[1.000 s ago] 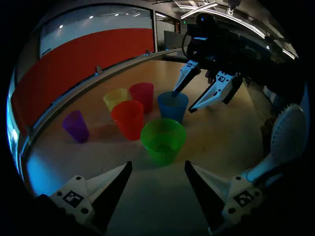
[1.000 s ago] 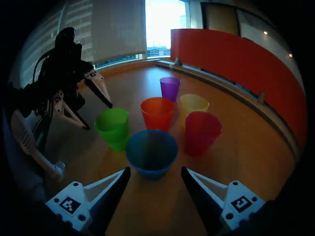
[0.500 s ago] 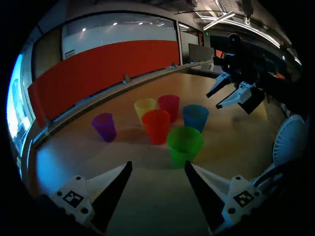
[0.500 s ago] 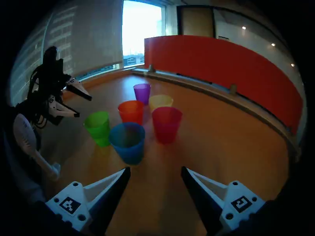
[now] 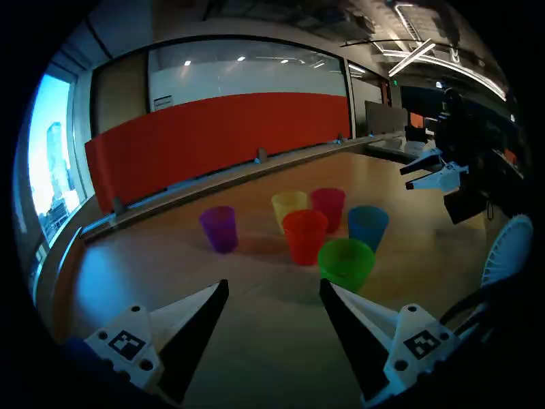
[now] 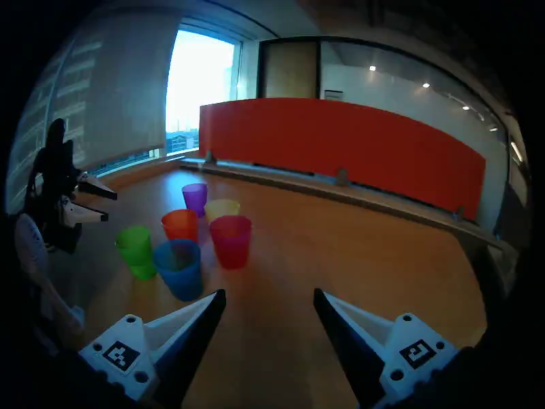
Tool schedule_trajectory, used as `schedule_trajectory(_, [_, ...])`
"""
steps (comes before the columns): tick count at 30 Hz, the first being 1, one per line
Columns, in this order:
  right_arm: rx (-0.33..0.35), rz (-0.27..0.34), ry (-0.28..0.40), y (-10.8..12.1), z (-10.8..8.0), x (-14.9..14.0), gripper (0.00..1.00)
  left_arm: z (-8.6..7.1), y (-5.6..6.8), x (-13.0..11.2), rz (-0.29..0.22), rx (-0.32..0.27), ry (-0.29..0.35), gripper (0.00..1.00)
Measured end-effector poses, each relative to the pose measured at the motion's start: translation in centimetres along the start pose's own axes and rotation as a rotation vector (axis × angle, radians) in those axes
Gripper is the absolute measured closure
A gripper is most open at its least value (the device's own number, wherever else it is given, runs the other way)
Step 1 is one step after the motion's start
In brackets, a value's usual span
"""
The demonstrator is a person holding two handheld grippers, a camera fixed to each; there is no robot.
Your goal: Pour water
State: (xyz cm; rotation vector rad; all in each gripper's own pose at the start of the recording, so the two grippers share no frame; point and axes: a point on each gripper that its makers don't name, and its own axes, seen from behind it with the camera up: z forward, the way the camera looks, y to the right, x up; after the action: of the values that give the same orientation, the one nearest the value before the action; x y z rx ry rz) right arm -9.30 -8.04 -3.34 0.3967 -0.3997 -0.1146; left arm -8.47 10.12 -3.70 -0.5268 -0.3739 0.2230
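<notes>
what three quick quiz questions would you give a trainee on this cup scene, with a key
1. How many cups stand on the table? A) four B) six C) eight
2. True or false: the left gripper and the right gripper are both open and hold nothing.
3. In the left gripper view, which cup stands nearest the left gripper?

Key: 1) B. 2) True. 3) The green cup.
</notes>
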Motion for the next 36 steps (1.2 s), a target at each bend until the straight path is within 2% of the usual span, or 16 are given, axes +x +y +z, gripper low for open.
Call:
schedule_trajectory(8, [-0.133, 0.034, 0.061, 1.8, -0.8, 0.3, 0.00, -1.0, -2.2, 0.9, -0.114, 0.105, 0.093, 0.00])
schedule_trajectory(12, [-0.194, 0.044, 0.098, 2.4, -1.1, 0.8, 0.01, -1.4, -3.3, 1.8, -0.149, 0.170, 0.147, 0.01])
schedule_trajectory(16, [-0.235, 0.052, 0.141, 2.7, -1.5, 1.8, 0.00, -2.0, -4.9, 3.1, -0.183, 0.245, 0.209, 0.01])
schedule_trajectory(21, [-0.292, 0.061, 0.188, 3.7, -1.9, 2.7, 0.01, -3.0, -6.9, 4.7, -0.209, 0.347, 0.283, 0.01])
schedule_trajectory(24, [-0.322, 0.066, 0.205, 4.3, -2.1, 2.9, 0.01, -3.6, -7.7, 5.1, -0.220, 0.404, 0.312, 0.01])
schedule_trajectory(30, [-0.406, 0.081, 0.251, 6.4, -2.9, 3.3, 0.00, -4.7, -8.6, 5.0, -0.243, 0.492, 0.353, 0.00])
schedule_trajectory(36, [-0.432, 0.121, 0.281, 7.4, -3.6, 3.7, 0.00, -5.5, -9.3, 5.1, -0.226, 0.547, 0.378, 0.01])
